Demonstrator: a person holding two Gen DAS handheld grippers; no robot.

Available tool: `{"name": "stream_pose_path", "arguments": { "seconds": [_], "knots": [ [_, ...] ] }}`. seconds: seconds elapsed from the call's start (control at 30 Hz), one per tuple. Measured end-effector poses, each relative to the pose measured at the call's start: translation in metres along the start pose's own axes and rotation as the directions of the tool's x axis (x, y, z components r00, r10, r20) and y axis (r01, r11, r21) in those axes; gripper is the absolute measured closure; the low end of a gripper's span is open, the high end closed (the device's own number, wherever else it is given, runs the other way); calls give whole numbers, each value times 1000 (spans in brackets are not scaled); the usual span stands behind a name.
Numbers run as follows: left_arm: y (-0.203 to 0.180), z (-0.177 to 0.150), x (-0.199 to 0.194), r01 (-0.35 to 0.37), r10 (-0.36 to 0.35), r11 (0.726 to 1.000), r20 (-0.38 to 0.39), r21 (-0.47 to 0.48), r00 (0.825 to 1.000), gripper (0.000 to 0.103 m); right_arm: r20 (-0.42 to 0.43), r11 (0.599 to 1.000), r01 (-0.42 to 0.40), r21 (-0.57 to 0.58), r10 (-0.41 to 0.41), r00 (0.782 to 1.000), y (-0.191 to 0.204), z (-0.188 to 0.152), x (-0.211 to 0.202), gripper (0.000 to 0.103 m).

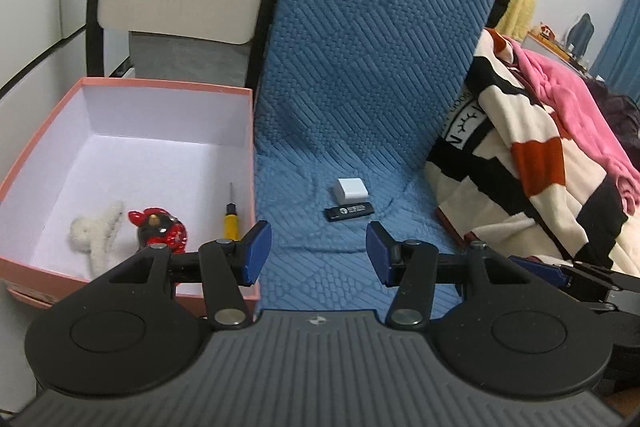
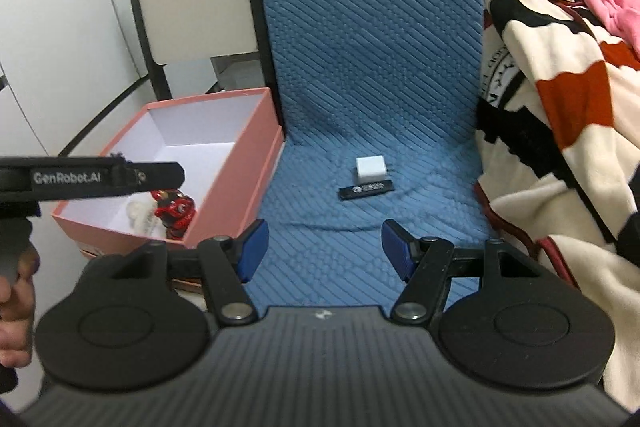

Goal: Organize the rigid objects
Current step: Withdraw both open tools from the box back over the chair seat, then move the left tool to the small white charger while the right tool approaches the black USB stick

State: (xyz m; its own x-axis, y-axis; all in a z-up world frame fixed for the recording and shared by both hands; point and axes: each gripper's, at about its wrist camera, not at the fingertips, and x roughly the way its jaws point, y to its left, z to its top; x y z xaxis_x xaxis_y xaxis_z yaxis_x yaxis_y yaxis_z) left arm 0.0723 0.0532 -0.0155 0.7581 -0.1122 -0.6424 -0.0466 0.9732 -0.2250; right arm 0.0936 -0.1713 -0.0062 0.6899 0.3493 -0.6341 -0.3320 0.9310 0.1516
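The left gripper (image 1: pixel 318 253) stands with its jaws apart and nothing between them. Ahead of it, just beyond its fingertips, a black USB stick (image 1: pixel 349 212) lies on the blue quilted cover (image 1: pixel 360 87), with a white cube (image 1: pixel 351 190) touching its far side. The pink box (image 1: pixel 132 163) sits to its left. The right gripper (image 2: pixel 324 253) is likewise spread and empty, both items ahead.

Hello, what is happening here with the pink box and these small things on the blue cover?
A person holds a gripper in each hand, tidying small items into the pink box. A screwdriver, a red figurine and a fluffy white clip already lie inside. A white cube and a black stick wait on the blue cover. The left gripper and right gripper are open and empty, short of both.
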Motion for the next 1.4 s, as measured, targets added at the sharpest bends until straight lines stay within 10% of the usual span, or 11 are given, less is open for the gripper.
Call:
{"name": "stream_pose_path", "arguments": {
  "seconds": [0.53, 0.9, 1.4],
  "knots": [
    [-31, -34, 81, 87, -82, 994, -70, 64, 994, 33, 10, 998, 50, 34, -50, 999, -44, -40, 22, 38],
    [-59, -5, 168, 180, -164, 973, -115, 143, 980, 33, 0, 996, 46, 77, -47, 999, -64, -35, 70, 37],
    [-66, 33, 242, 133, -113, 972, -111, 195, 987, 33, 3, 995, -40, 89, 40, 999, -85, -9, 129, 36]
  ]
}}
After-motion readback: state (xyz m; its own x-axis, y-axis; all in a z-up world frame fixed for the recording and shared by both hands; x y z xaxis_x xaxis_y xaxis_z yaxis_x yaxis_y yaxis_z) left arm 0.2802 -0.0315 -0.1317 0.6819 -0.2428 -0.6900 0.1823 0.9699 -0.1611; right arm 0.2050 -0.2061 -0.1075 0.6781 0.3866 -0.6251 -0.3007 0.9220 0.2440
